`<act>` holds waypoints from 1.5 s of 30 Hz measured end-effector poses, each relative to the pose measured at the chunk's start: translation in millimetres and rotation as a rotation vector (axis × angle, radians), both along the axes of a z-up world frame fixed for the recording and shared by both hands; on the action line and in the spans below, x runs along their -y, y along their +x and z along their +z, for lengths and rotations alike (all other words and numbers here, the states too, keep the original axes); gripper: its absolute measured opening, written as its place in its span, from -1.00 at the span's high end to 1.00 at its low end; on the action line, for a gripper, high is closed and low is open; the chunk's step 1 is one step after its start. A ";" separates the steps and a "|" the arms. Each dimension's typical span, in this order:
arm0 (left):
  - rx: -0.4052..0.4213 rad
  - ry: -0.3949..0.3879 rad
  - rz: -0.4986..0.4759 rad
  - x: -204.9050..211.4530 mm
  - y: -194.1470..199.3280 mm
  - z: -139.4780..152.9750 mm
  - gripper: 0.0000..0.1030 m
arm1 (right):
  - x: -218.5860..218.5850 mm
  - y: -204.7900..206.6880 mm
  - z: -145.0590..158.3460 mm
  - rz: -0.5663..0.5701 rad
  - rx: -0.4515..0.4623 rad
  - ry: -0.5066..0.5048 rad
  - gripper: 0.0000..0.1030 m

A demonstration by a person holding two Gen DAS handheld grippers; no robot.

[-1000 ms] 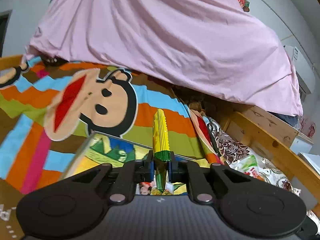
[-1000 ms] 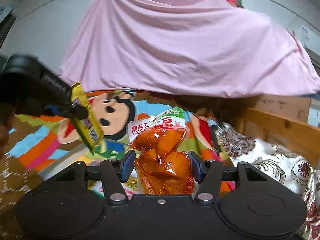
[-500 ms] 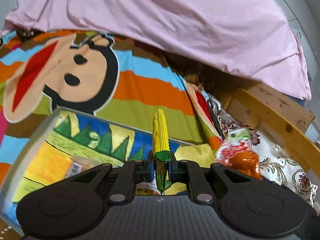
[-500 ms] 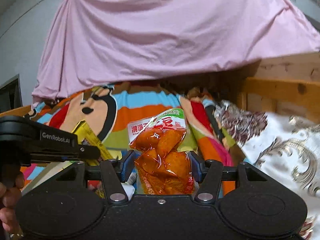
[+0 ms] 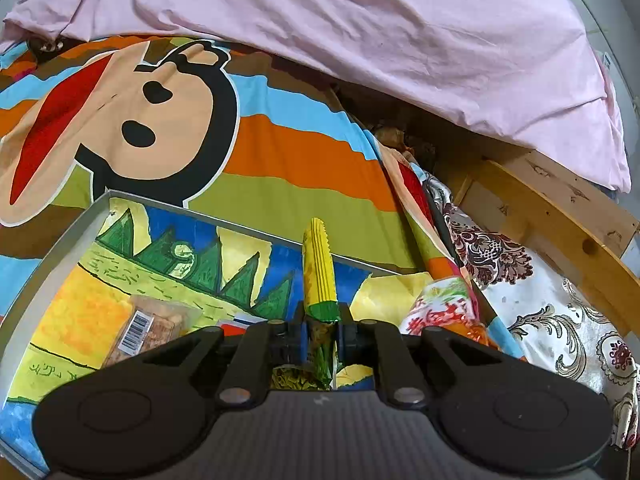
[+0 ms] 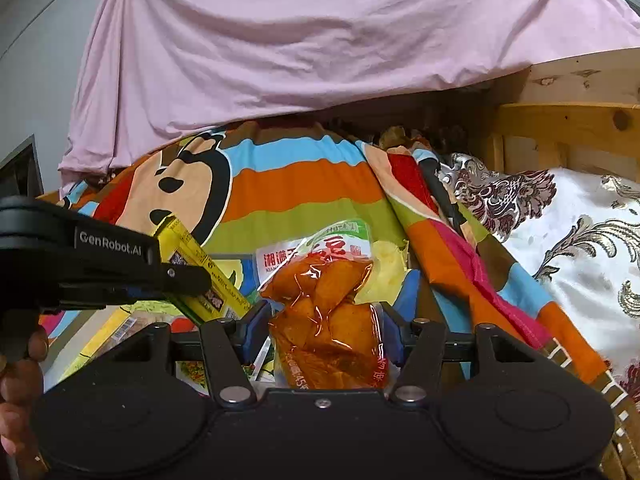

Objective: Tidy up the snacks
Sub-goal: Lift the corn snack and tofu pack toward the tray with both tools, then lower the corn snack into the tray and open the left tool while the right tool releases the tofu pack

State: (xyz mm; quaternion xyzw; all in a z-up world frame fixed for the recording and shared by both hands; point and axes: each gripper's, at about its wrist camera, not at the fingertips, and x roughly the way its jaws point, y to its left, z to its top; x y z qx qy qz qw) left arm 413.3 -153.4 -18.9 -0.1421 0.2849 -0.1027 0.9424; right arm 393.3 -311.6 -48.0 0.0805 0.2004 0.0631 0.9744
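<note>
Both tongs lowered toward the painted tray since earlier.
Left tongs pinch yellow packet; right tongs clamp orange snack bag.

Even, soft indoor light, both views sharp, heavy fisheye.
No hard shadows or motion blur; colours saturated. Small glare spots on the orange snack bag film and a sheen on the white patterned cloth. Straight lines bow hard toward the rims, e.g. the wooden frame; corners vignette to black. Near gripper bodies read as flat dark masses, little surface detail.
</note>
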 end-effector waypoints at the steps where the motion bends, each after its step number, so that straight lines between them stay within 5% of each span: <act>1: 0.001 0.001 0.001 -0.2 0.4 0.1 0.73 | -0.9 0.5 -0.8 0.000 -0.001 -0.002 -0.15; 10: -0.002 0.014 0.027 -2.0 3.7 -2.1 0.65 | -2.7 4.1 -4.9 -0.002 -0.015 0.004 -0.16; 25: -0.044 0.031 0.125 -17.7 8.8 -17.5 0.12 | -6.1 9.1 -13.4 0.006 -0.048 0.000 -0.17; 30: -0.040 0.042 0.145 -20.0 6.2 -19.0 -0.38 | -4.9 7.7 -11.8 -0.005 -0.034 0.004 -0.24; 33: -0.033 0.049 0.162 -22.8 2.5 -19.7 -0.71 | -2.8 6.4 -9.0 -0.014 -0.025 0.013 -0.37; 45: 0.070 0.074 0.187 -33.0 -32.4 14.0 -0.99 | 2.9 -25.0 36.8 -0.056 0.080 0.034 -0.93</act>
